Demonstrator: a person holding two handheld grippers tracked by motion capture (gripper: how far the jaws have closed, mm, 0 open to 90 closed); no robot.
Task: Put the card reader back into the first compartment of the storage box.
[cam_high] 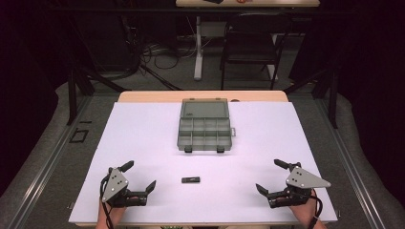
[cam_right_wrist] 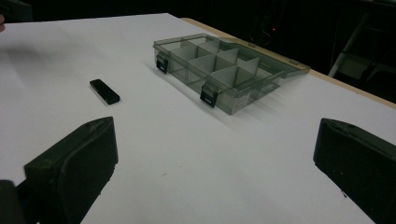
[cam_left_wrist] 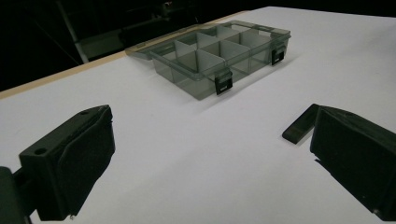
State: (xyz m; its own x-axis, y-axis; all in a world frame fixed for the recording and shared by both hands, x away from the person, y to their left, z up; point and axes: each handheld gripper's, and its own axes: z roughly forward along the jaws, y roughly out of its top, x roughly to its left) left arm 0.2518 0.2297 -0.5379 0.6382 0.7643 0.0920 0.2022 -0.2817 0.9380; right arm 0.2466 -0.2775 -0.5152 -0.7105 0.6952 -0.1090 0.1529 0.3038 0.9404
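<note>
A small flat black stick (cam_high: 190,180) lies on the white table (cam_high: 143,138) near the front, between my two grippers. Behind it stands a smoky clear compartment box (cam_high: 205,130) with its lid open and laid back, its cells empty. My left gripper (cam_high: 138,175) rests at the front left, open, with nothing between its fingers. My right gripper (cam_high: 273,175) rests at the front right, also open and empty. In the left gripper view the stick (cam_left_wrist: 301,123) peeks out beside the right jaw and the box (cam_left_wrist: 219,56) lies ahead. In the right gripper view the stick (cam_right_wrist: 104,91) and box (cam_right_wrist: 224,70) lie ahead.
The white sheet covers a wooden tabletop whose far edge (cam_high: 203,96) shows behind the box. Beyond the table stand a dark chair (cam_high: 248,47), a table leg (cam_high: 197,52) and cables on the floor.
</note>
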